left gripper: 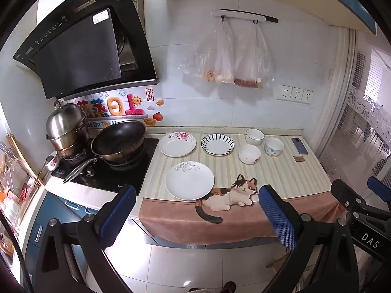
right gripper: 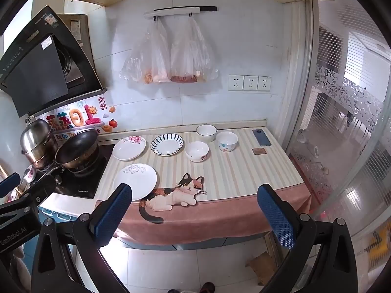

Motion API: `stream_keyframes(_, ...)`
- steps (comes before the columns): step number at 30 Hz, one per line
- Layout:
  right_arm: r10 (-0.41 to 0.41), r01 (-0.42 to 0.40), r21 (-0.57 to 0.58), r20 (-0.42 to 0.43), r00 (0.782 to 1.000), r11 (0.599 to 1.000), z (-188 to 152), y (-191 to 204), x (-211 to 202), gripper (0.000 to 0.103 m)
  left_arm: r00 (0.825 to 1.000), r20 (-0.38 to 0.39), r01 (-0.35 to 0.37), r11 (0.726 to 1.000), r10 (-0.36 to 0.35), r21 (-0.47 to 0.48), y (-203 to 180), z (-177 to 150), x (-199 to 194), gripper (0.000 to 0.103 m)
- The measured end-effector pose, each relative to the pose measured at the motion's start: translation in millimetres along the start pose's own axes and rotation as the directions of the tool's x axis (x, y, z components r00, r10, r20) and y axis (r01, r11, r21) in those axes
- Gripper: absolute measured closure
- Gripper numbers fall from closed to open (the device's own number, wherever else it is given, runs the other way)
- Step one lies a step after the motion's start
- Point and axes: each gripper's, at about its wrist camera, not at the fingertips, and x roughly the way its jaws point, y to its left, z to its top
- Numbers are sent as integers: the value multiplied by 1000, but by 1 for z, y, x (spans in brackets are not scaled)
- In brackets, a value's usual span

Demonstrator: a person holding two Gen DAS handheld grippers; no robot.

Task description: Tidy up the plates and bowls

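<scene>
Three plates lie on the striped counter mat [left gripper: 281,178]: a white plate with a grey flower [left gripper: 189,180] [right gripper: 136,180] at the front, a pink-flowered plate [left gripper: 177,143] [right gripper: 129,147] behind it, and a blue-striped plate [left gripper: 217,144] [right gripper: 167,144]. Three bowls stand to their right: a plain white one [left gripper: 254,136] [right gripper: 206,133], a flowered one [left gripper: 249,154] [right gripper: 197,151] and a dotted one [left gripper: 274,146] [right gripper: 226,141]. My left gripper [left gripper: 196,216] and right gripper [right gripper: 195,216] are open and empty, held off the counter's front edge.
A stove [left gripper: 110,168] with a black wok [left gripper: 119,140] and a steel steamer pot [left gripper: 67,128] stands left of the mat. A phone [left gripper: 299,145] and a small brown card [left gripper: 298,159] lie at the right. Plastic bags [left gripper: 227,56] hang on the wall. A glass door [right gripper: 342,134] is on the right.
</scene>
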Motion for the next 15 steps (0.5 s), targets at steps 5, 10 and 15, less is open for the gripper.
stream_keyframes(5,1,-1,0,0,1000,1000,0,1,0,0,1000,-17,3,1000,-3,-6,-2,-3,0,0)
stream_keyframes(10,5,-5,4,-2,1000,1000,-1,-1,-4,0,1000,-16,9,1000,-9,-11,4,-1,1,0)
stream_keyframes(15,5,-5,4,-6,1000,1000,-1,2,-2,0,1000,-18,5,1000,-6,-13,1,0,2,0)
